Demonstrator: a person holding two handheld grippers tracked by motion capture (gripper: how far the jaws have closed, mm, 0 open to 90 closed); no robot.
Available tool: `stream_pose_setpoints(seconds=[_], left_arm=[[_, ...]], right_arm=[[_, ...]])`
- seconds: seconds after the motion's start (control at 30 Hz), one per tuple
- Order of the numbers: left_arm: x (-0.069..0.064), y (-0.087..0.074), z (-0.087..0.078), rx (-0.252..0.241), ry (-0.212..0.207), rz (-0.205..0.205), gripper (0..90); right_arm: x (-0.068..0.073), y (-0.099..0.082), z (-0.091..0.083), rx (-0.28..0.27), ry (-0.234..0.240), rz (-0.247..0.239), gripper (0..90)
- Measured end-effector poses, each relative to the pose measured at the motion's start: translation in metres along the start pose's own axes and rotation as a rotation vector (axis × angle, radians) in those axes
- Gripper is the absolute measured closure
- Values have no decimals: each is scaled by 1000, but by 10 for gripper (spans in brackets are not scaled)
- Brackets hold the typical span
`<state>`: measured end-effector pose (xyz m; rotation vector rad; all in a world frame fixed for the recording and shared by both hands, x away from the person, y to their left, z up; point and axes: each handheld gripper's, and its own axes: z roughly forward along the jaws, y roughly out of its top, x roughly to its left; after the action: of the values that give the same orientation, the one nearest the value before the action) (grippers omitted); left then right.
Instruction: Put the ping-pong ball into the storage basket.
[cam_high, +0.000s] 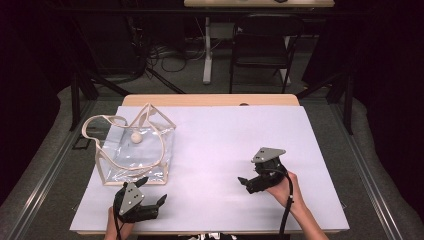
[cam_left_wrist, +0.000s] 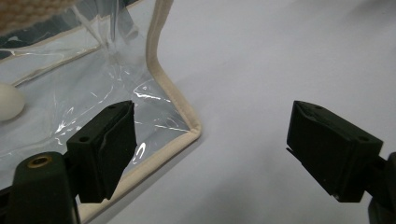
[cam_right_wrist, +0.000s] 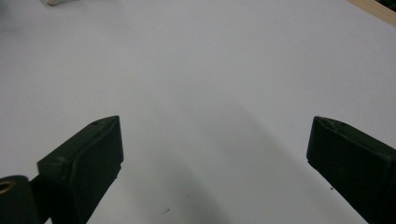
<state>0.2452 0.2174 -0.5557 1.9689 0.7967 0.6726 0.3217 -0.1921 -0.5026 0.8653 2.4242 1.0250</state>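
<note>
High view: the left gripper (cam_high: 152, 192) sits at the near edge of the white table (cam_high: 225, 150), jaws spread wide, holding nothing. Just past it lies the clear bag (cam_high: 135, 150) with tan trim, near corner by one jaw. A small white ball (cam_high: 136, 137) rests inside. Well apart, the right gripper (cam_high: 245, 182) is spread wide too, over bare table.

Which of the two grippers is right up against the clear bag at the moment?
The left gripper, open at the clear bag's near corner. The right gripper, also open, sits apart over the bare white table cover.
</note>
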Motion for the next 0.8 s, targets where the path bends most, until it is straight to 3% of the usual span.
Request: stream_pose_setpoints(seconds=[0.37,0.8], left_arm=[[0,0,0,2,0,-1,161],[-1,0,1,5,2,-1,162]], right_arm=[[0,-27,-4,33,-24,16,35],[-1,-59,-10,5,-53,60,31]])
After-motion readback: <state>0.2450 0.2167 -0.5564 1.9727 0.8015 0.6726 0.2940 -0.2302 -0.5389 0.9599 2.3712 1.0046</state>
